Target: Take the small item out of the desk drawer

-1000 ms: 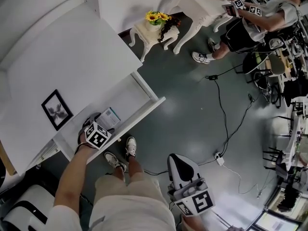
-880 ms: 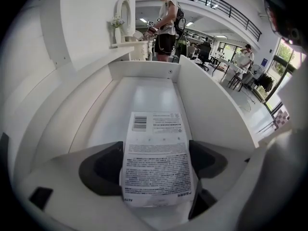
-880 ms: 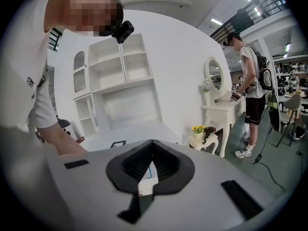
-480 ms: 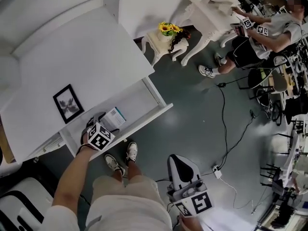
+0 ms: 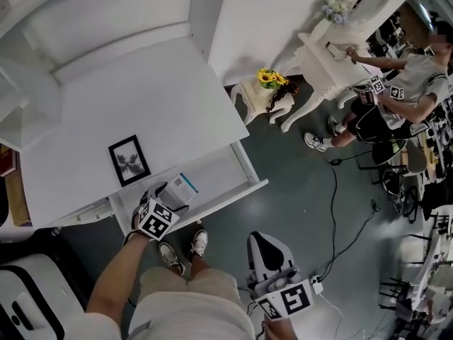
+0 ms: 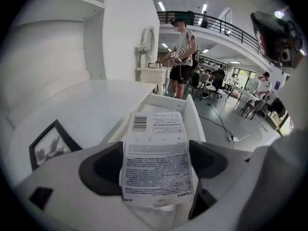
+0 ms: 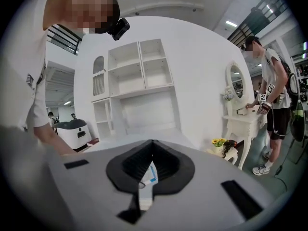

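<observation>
The small item is a white box with a blue edge (image 5: pixel 180 188) and a printed label with a barcode (image 6: pixel 156 138). My left gripper (image 5: pixel 170 198) is shut on it, one black pad on each side (image 6: pixel 156 170). It hangs over the left end of the open white drawer (image 5: pixel 237 165), above the drawer's floor. The drawer's right wall (image 6: pixel 196 121) runs ahead of the box. My right gripper (image 5: pixel 263 246) is low at the bottom of the head view, over the dark floor. It holds nothing and its black jaws meet (image 7: pixel 151 150).
A black picture frame (image 5: pixel 129 159) lies on the white desk top (image 5: pixel 127 98). The holder's shoes (image 5: pixel 184 248) stand below the drawer. Beyond are a small sunflower table (image 5: pixel 267 85), a dressing table (image 5: pixel 329 52), another person (image 5: pixel 407 94), a floor cable (image 5: pixel 334 211) and a white machine (image 5: pixel 28 303).
My left gripper has lifted the box up from the drawer floor. The head camera has tilted, so the desk sits lower and further right. The right gripper stays at the bottom.
</observation>
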`<state>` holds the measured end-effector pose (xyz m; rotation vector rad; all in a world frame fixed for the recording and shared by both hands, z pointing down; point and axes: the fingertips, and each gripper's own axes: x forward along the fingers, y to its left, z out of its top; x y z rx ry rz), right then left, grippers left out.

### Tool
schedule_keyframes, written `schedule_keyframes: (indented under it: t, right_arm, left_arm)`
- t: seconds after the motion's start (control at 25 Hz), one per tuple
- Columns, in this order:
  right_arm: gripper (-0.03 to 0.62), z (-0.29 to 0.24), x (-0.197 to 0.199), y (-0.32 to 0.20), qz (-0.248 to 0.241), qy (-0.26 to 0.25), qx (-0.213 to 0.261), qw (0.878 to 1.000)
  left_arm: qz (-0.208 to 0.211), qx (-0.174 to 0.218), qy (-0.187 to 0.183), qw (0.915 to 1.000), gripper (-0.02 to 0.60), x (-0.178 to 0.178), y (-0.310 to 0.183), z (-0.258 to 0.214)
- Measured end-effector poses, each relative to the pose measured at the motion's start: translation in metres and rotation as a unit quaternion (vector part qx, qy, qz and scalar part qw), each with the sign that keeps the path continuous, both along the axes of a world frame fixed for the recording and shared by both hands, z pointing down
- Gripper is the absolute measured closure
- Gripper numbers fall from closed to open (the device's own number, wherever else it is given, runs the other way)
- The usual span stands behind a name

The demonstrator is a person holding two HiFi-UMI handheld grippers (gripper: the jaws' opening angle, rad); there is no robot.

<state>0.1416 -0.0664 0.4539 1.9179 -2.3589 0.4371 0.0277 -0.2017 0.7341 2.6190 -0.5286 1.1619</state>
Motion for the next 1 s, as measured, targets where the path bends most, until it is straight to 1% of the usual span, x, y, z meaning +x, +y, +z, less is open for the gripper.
schedule_keyframes:
  t: [0.12, 0.24, 0.4, 0.56, 0.68, 0.8, 0.92, 1.0]
  right_arm:
    - [0.583, -0.01, -0.006, -0.009, -0.018, 0.005, 0.011, 1.0]
    - [0.583, -0.018, -0.014, -0.017, -0.036, 0.009, 0.021, 0.999]
    - [0.583, -0.029, -0.022, -0.028, -0.063, 0.013, 0.036, 0.997]
    - [0.583, -0.042, -0.032, -0.041, -0.089, 0.017, 0.053, 0.994]
    - [0.583, -0.052, -0.037, -0.051, -0.105, 0.019, 0.066, 0.992]
    - [0.583, -0.062, -0.042, -0.06, -0.118, 0.021, 0.082, 0.989]
    - [0.583, -0.071, -0.046, -0.069, -0.125, 0.024, 0.095, 0.987]
    - [0.583, -0.078, -0.047, -0.073, -0.127, 0.024, 0.103, 0.986]
  left_arm:
    - [-0.035, -0.003, 0.023, 0.9991, 0.141, -0.011, -0.003, -0.015]
    - [-0.07, -0.001, 0.048, 0.9964, 0.141, -0.022, -0.006, -0.033]
    - [-0.116, 0.022, 0.089, 0.9889, 0.141, -0.037, -0.017, -0.072]
    - [-0.151, 0.055, 0.117, 0.9801, 0.141, -0.055, -0.026, -0.11]
    - [-0.176, 0.077, 0.141, 0.9712, 0.143, -0.071, -0.031, -0.14]
    - [-0.2, 0.101, 0.164, 0.9607, 0.141, -0.089, -0.037, -0.169]
    - [-0.224, 0.126, 0.186, 0.9484, 0.141, -0.109, -0.042, -0.199]
    - [-0.241, 0.144, 0.201, 0.9386, 0.141, -0.121, -0.045, -0.219]
